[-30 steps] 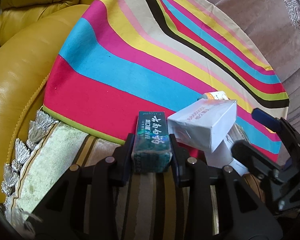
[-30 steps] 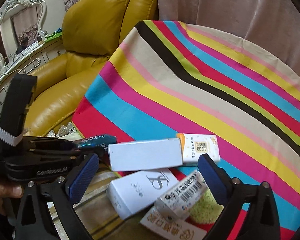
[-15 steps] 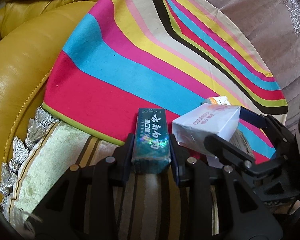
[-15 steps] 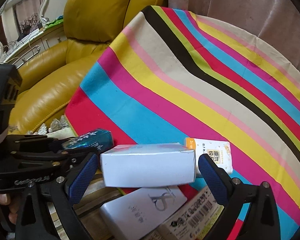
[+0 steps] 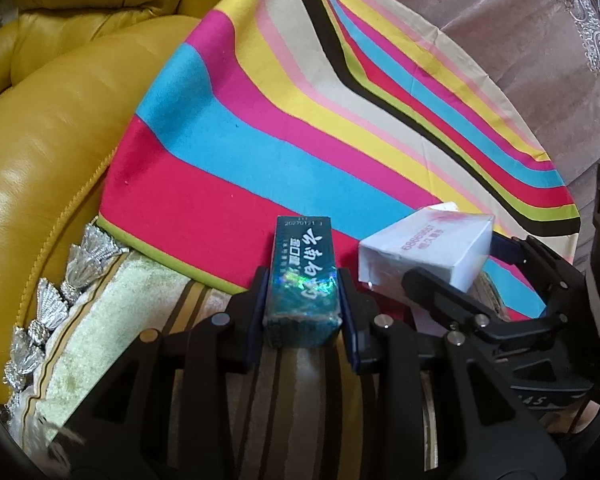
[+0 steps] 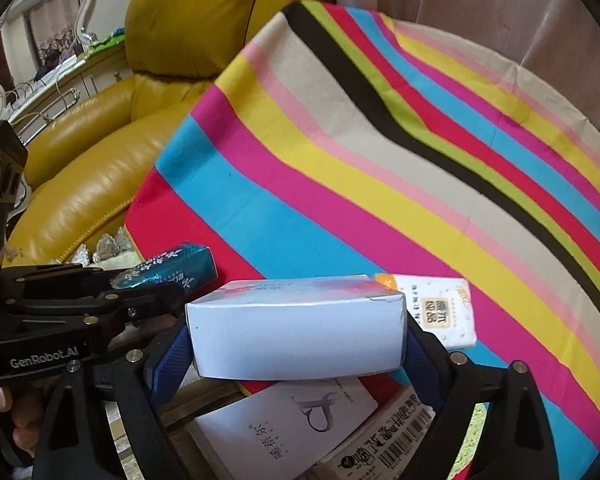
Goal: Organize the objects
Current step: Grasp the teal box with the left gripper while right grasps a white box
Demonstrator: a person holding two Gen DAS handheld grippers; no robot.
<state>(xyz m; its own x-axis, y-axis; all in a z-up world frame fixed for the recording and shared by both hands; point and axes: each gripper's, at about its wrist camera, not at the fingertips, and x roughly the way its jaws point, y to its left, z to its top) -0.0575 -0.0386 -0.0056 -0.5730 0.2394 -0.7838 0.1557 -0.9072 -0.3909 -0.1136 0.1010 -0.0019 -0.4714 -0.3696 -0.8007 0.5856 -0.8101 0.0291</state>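
My left gripper point(image 5: 302, 304) is shut on a teal box point(image 5: 303, 276) with white lettering, held above the near edge of the striped cloth point(image 5: 300, 128). The teal box also shows in the right wrist view point(image 6: 172, 270). My right gripper point(image 6: 296, 344) is shut on a white box point(image 6: 296, 328), lifted above the other boxes. The white box also shows in the left wrist view point(image 5: 428, 252), just right of the teal box.
Under the white box lie a white box with grey lettering point(image 6: 288, 420), a barcode box point(image 6: 384, 444) and an orange-cornered packet point(image 6: 440, 312). A yellow leather sofa point(image 5: 52, 140) lies left. A tasselled green cushion point(image 5: 100, 320) is below. Pink curtain point(image 6: 480, 8) hangs behind.
My right gripper closed on the white box and lifted it off the pile, nearer the left gripper. The left gripper kept hold of the teal box and rose slightly.
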